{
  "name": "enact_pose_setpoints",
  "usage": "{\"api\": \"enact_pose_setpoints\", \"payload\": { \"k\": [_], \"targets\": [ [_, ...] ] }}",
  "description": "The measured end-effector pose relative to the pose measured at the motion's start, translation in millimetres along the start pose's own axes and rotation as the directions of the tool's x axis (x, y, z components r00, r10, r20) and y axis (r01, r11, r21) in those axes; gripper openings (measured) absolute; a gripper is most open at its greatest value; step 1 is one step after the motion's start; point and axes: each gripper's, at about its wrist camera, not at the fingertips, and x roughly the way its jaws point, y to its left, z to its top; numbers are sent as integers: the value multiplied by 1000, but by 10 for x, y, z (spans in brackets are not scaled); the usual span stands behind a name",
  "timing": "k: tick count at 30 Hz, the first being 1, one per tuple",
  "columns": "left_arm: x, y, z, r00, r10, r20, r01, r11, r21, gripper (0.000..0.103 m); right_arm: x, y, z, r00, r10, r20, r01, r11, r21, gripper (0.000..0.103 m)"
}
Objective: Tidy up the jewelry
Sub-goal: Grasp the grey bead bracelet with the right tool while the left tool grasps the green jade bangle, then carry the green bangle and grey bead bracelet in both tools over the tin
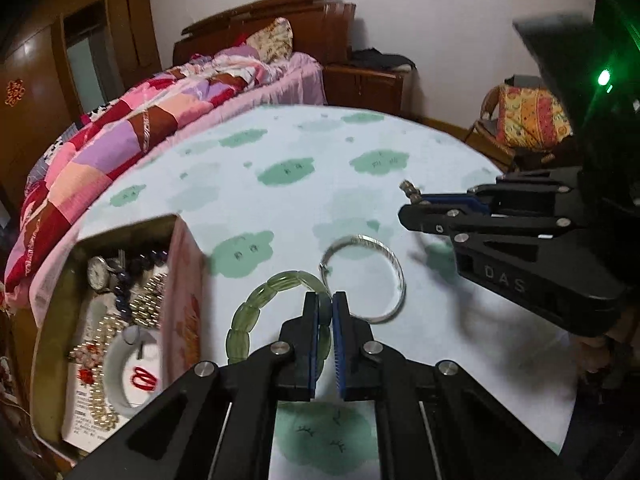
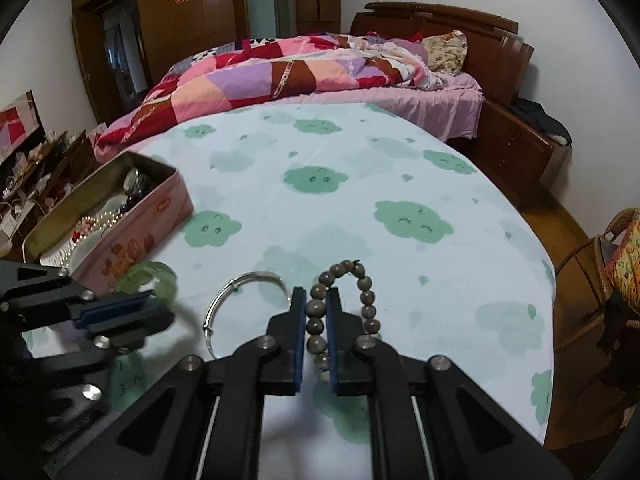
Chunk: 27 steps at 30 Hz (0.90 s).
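At the left of the left wrist view sits the open pink tin (image 1: 182,280), already crowded with a watch (image 1: 97,273), pearl strands (image 1: 98,364), dark beads and a pale bangle (image 1: 120,368). That is plainly where both bracelets belong. In the lower middle of the same view the left gripper (image 1: 325,308) is clamped on the green bracelet (image 1: 256,304), a ring of translucent, oblong jade-like segments; the blue pads pinch one segment at the ring's right side and the rest of the loop hangs out to the left, near the tin's wall.

To do this step well, I'd lift each piece clear of the cloud-printed cloth on the counter (image 1: 288,148) before swinging it sideways — a dragged loop could snag the silver bangle (image 1: 362,278), which lies flat just right of the green one, thin, bright and open at a small clasp. The green ring looks stiff enough to hold its shape, so a steady carry over the tin's rim should do, and letting go low over the pile would spare the pieces a knock.

Further right, in the lower middle of the right wrist view, the right gripper (image 2: 316,304) is closed on the brown bead bracelet (image 2: 362,288) — round, dull wooden-looking beads on a cord, with a small knot at the top. One side of the loop runs down between the pads; the other arches free to the right. It looks floppy and will probably swing, so a slow carry suits it, and it must cross over the silver bangle to reach the tin at the far left.
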Motion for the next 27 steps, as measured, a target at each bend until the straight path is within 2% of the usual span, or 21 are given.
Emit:
{"api": "enact_pose_setpoints", "payload": {
  "k": [11,19,27],
  "targets": [
    [-221,73,57,998,-18,57,19,999,-27,5,-37,9,4,999,28,22,-28,999,15,11],
    [-217,144,36,998,-27,62,30,998,-58,5,-38,-11,-10,999,34,24,-35,999,24,11],
    [-337,141,62,996,3,89,1,999,-48,5,-73,59,0,998,49,38,-49,999,9,11]
  ]
}}
